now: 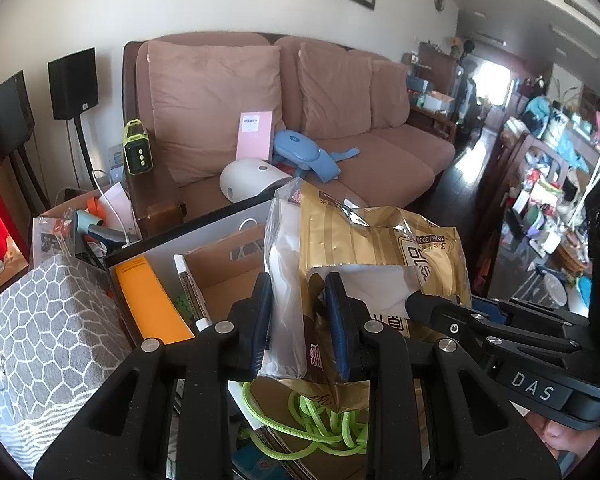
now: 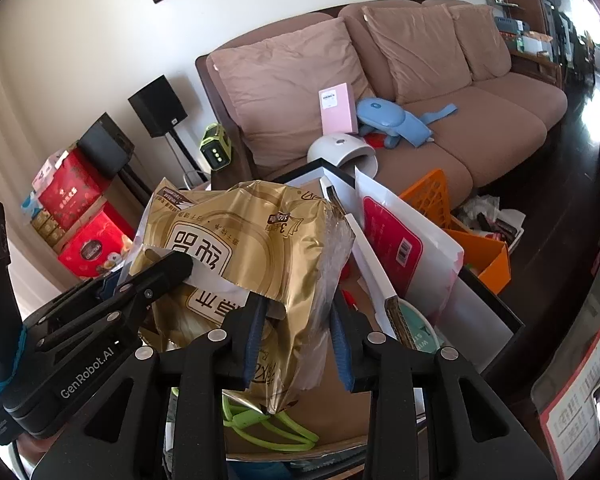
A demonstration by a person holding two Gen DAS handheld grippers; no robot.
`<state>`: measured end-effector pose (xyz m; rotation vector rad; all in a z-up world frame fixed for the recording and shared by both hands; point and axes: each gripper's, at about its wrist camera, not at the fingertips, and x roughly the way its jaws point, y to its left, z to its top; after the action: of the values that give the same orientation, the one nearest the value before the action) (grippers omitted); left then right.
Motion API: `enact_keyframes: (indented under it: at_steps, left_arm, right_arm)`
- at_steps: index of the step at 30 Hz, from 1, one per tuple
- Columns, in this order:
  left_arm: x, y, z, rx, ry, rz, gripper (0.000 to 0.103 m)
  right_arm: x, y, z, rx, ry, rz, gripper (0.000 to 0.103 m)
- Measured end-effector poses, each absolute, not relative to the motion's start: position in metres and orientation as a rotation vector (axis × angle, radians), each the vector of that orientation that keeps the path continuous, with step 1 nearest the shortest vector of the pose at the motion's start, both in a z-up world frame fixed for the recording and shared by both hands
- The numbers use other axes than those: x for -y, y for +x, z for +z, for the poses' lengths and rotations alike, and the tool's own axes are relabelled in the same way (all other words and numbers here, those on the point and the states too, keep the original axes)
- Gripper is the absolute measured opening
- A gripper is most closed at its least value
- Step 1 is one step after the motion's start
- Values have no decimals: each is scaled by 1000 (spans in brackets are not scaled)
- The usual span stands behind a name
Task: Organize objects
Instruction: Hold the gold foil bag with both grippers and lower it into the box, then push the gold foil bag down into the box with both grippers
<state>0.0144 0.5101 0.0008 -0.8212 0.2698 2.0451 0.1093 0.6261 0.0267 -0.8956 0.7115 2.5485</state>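
1. The gold tissue pack (image 1: 376, 240) hangs above the open box (image 1: 204, 240) of clutter, in front of the sofa (image 1: 340, 120).
2. The left gripper (image 1: 300, 320) is nearly closed, its blue pads clamping the pack's near end.
3. The right gripper (image 2: 296, 332) is likewise narrowly set, its pads pressing the pack's crumpled wrapper from the other side.
4. A green cord (image 1: 312, 420) lies in the box beneath the pack.
5. An orange basket (image 2: 460, 224) sits beside the box, towards the sofa.
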Motion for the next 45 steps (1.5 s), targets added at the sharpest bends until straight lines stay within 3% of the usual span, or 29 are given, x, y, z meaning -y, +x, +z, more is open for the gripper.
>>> enact_keyframes:
  at_steps: [27, 45]
  left_arm:
    - [-538, 19, 7, -411, -797, 2020, 26]
    - [-564, 21, 16, -428, -756, 2020, 27]
  right_arm:
    - [-637, 114, 20, -754, -906, 2519, 32]
    - [-657, 130, 23, -895, -853, 2526, 32]
